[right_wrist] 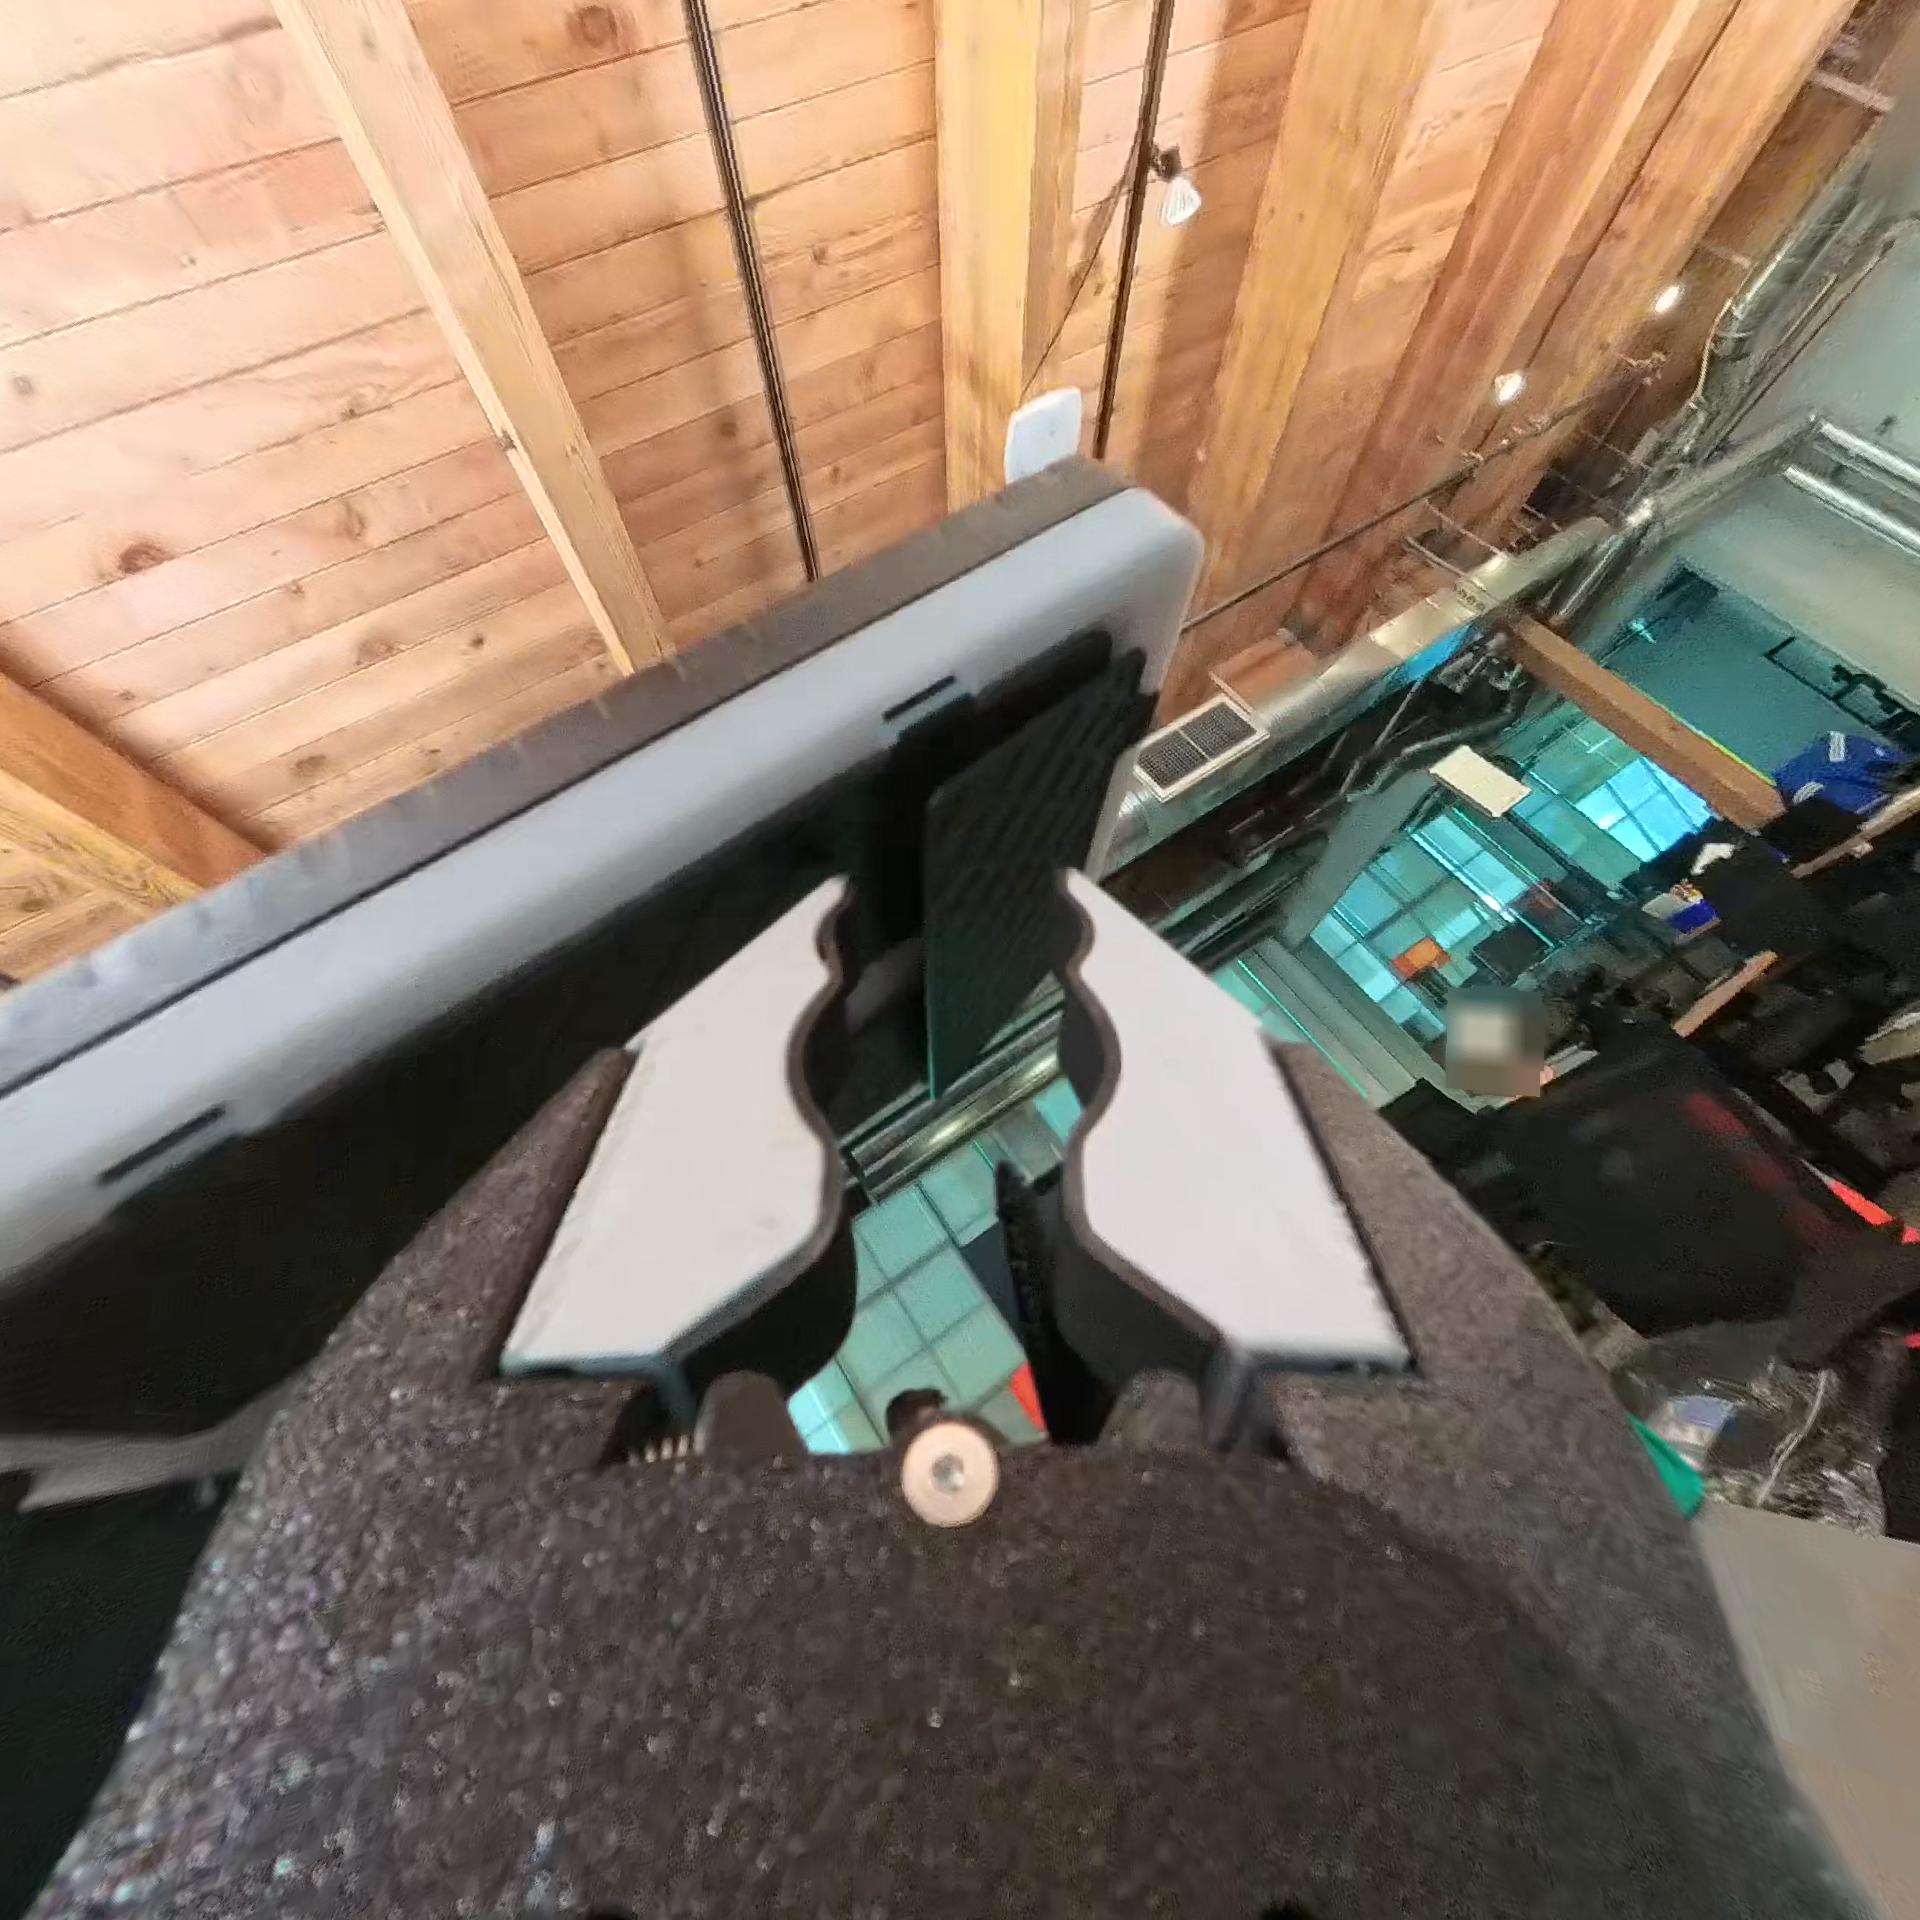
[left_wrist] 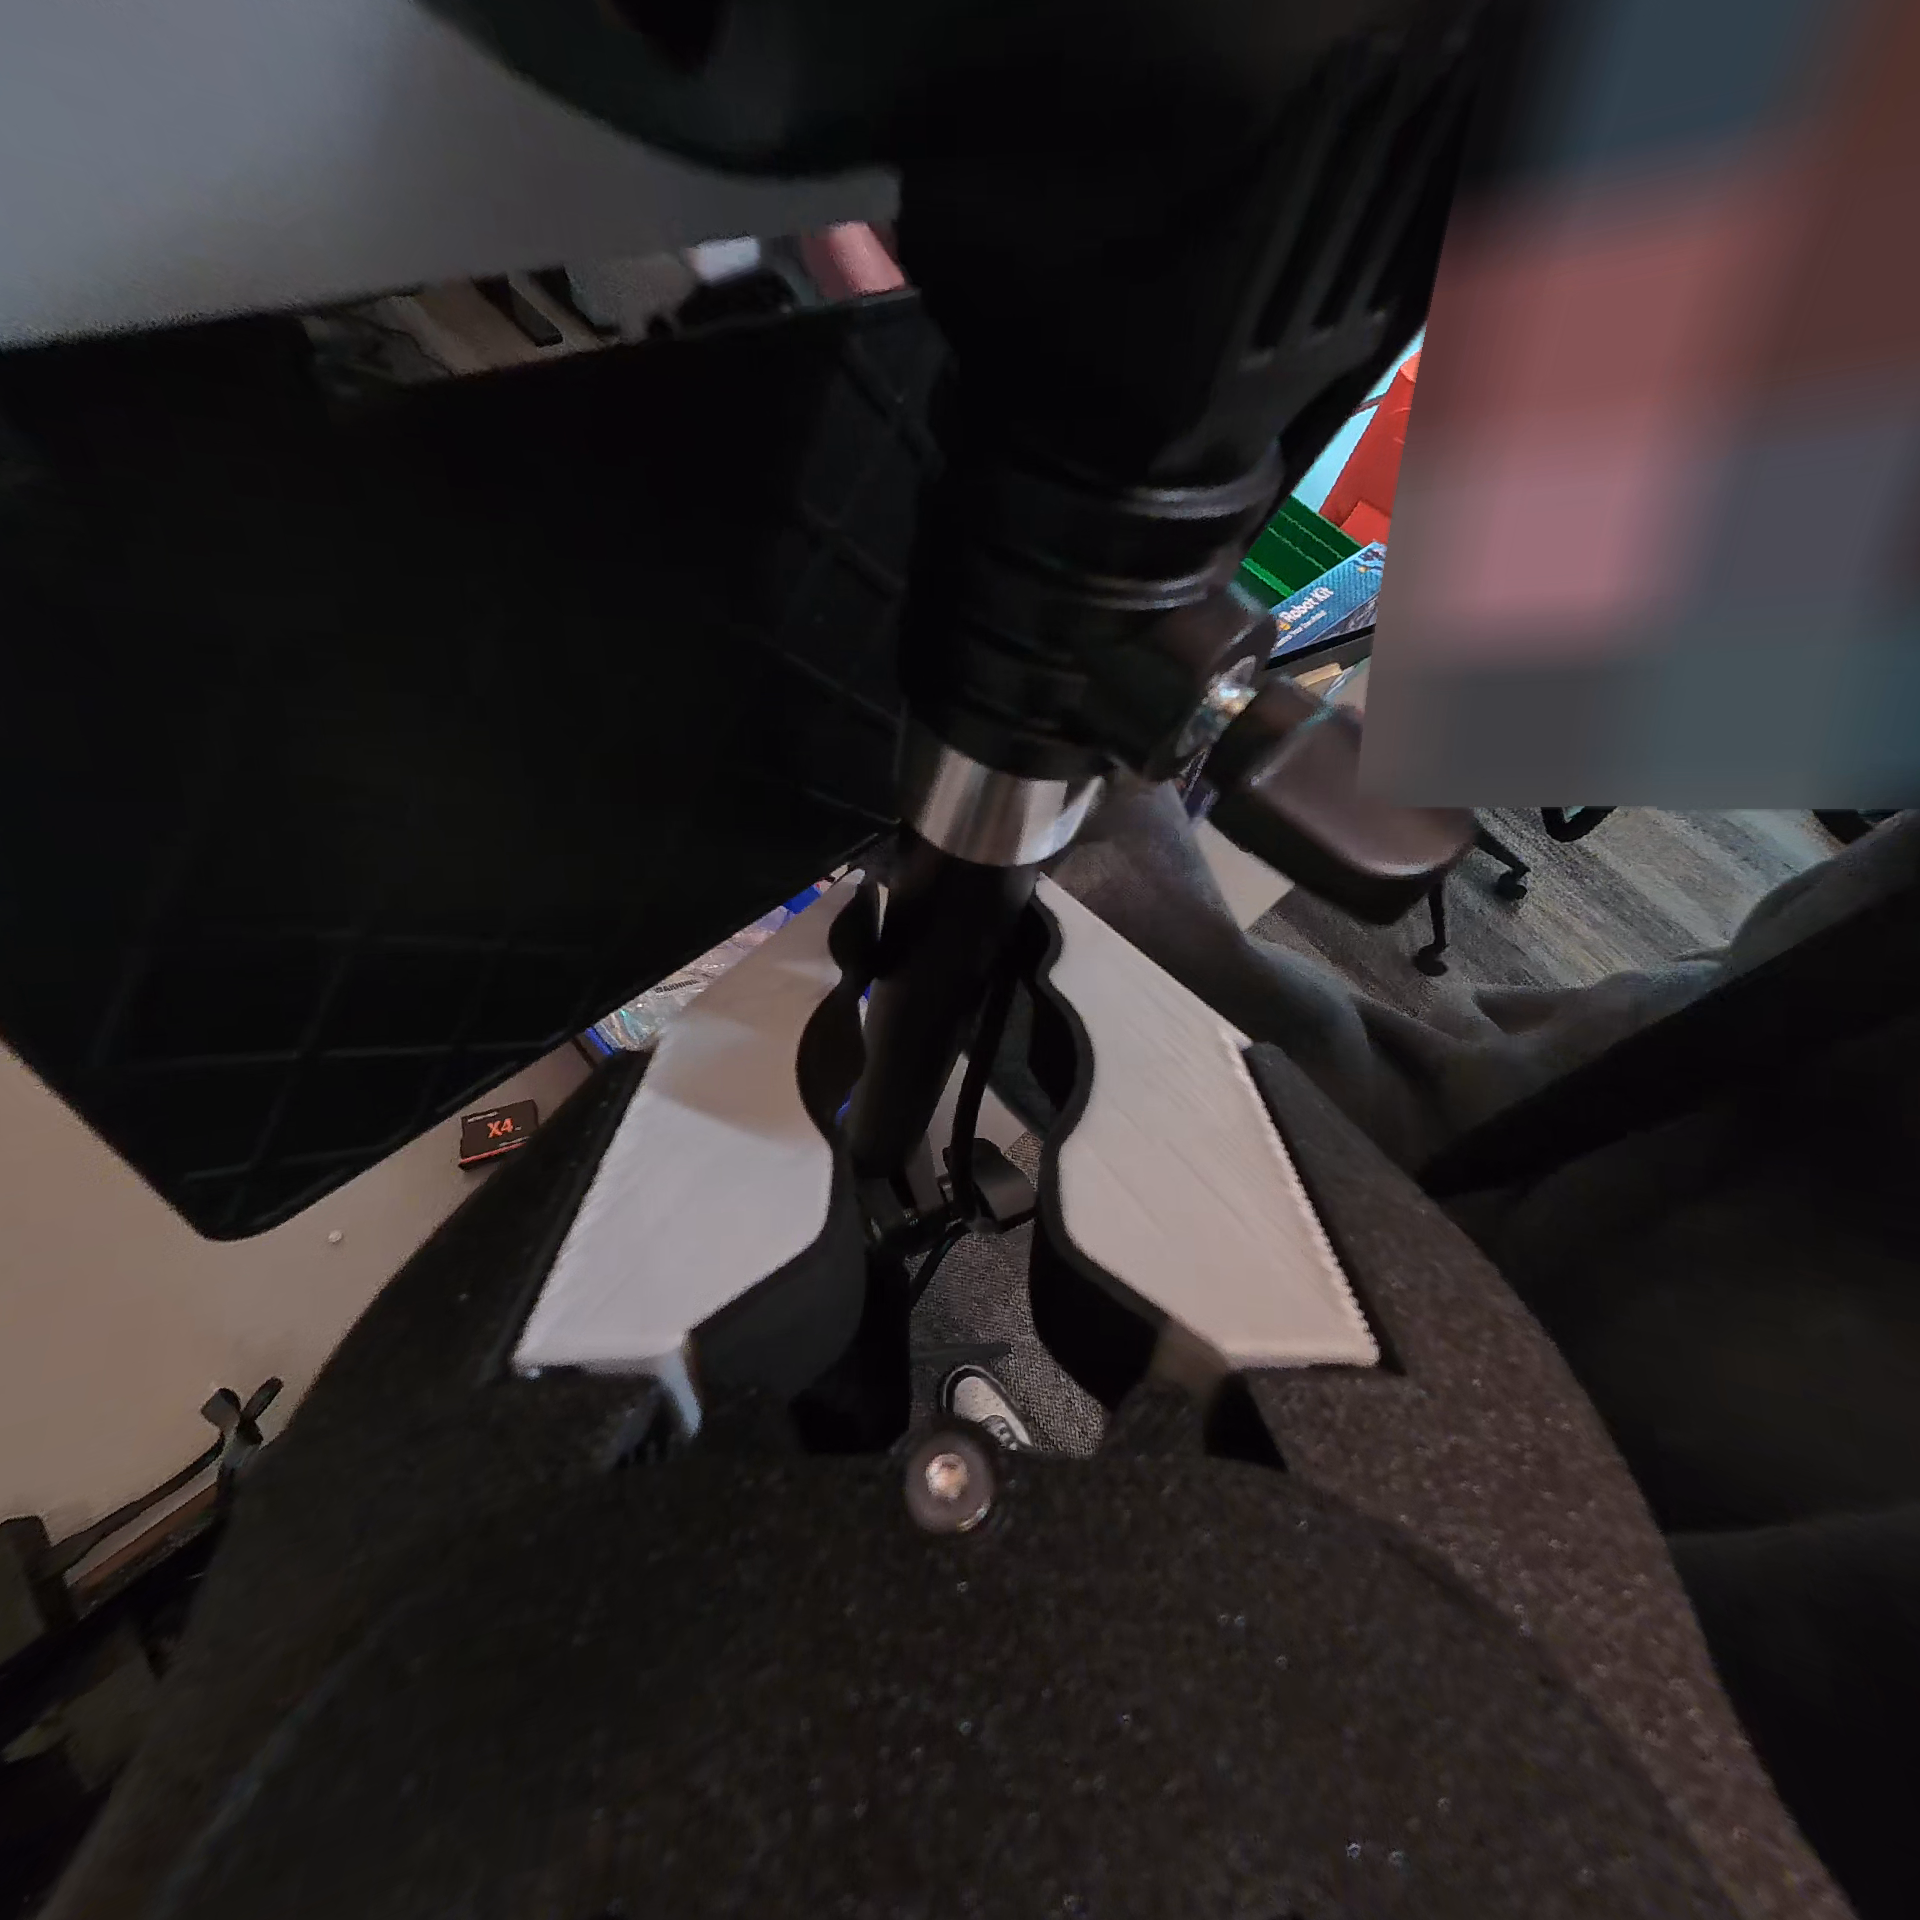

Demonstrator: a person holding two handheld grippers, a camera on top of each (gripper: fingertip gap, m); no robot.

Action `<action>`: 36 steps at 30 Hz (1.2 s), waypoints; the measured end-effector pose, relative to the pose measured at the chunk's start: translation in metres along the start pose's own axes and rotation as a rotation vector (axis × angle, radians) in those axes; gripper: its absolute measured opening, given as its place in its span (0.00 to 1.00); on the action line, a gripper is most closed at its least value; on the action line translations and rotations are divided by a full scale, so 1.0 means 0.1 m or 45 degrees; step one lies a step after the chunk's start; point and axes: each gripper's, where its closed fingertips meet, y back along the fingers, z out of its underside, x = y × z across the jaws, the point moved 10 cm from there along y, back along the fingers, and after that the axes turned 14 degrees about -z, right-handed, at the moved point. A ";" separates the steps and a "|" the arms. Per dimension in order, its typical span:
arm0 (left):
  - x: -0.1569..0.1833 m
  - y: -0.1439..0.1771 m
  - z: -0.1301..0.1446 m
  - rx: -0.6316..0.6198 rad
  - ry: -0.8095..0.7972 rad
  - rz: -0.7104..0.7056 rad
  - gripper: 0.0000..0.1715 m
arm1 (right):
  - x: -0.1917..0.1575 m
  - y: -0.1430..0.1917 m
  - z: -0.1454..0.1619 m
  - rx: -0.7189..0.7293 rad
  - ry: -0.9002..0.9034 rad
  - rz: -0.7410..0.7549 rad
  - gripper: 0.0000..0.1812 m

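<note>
In the left wrist view a black stand pole (left_wrist: 935, 1049) with a silver collar (left_wrist: 997, 810) runs between my left gripper's (left_wrist: 951, 904) white fingers. Both pads press against it, so the gripper is shut on the pole. A large black panel with a diamond pattern (left_wrist: 416, 727) hangs just left of the pole, under a pale grey slab (left_wrist: 312, 156). In the right wrist view, which looks upward, my right gripper (right_wrist: 956, 894) is closed on a black ribbed bracket (right_wrist: 1039, 769). The bracket is at the back of a flat grey-rimmed panel (right_wrist: 623, 790).
A small black box with orange marks (left_wrist: 499, 1132) lies on a beige surface. Chair castors (left_wrist: 1434, 935), grey carpet, a shoe (left_wrist: 987, 1403) and green and red boxes (left_wrist: 1299, 540) show below. A person's dark clothing (left_wrist: 1662, 1247) fills the right. Above are wooden ceiling beams (right_wrist: 468, 260) and metal ducts (right_wrist: 1403, 644). My hands' fingertips stand some 25 centimetres from each other.
</note>
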 end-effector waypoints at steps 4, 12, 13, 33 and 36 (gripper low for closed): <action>-0.02 0.00 0.00 0.000 0.023 -0.006 0.15 | 0.06 -0.13 0.02 -0.027 -0.006 -0.005 0.14; -0.04 0.00 0.00 0.018 0.048 -0.031 0.15 | 0.20 -0.22 0.12 -0.110 0.008 0.000 0.05; -0.06 0.00 0.00 0.014 0.048 -0.036 0.15 | 0.29 -0.17 0.12 -0.146 -0.003 0.077 0.02; -0.01 -0.01 0.02 0.027 0.026 0.014 0.15 | 1.54 -0.38 -0.14 -0.067 -0.192 0.158 0.00; -0.03 -0.01 0.01 0.026 0.030 0.022 0.15 | 1.41 -0.21 0.06 -0.152 -0.283 0.181 0.00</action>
